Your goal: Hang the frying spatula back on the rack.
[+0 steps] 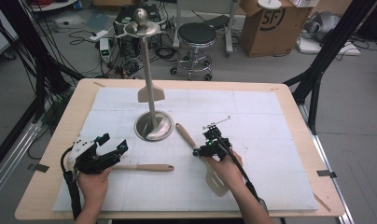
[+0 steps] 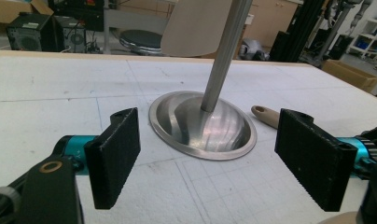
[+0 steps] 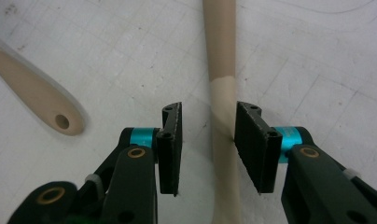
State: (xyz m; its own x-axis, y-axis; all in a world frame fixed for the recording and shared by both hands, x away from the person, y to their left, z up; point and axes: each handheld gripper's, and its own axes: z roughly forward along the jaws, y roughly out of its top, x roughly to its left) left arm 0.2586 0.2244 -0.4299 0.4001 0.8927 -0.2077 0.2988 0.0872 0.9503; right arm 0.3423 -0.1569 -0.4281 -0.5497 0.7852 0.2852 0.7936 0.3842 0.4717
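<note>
A steel utensil stand (image 1: 153,127) with a tall pole stands mid-table, and a beige spatula blade (image 1: 150,94) hangs by the pole. The stand's round base (image 2: 203,125) lies ahead of my left gripper (image 2: 214,158), whose jaws are wide open and hold nothing. In the high view the left gripper (image 1: 114,143) hovers at the near left, over one end of a wooden utensil handle (image 1: 147,167). A second wooden spatula (image 1: 186,136) lies slantwise. My right gripper (image 1: 200,149) straddles its handle (image 3: 222,93) with open jaws, a gap at the left pad (image 3: 170,149).
The white gridded mat (image 1: 270,140) covers the wooden table (image 1: 65,121). The other utensil's handle end, with a hole (image 3: 53,109), lies left of the right jaws. On the floor behind are a stool (image 1: 196,37), a cardboard box (image 1: 273,25) and cables.
</note>
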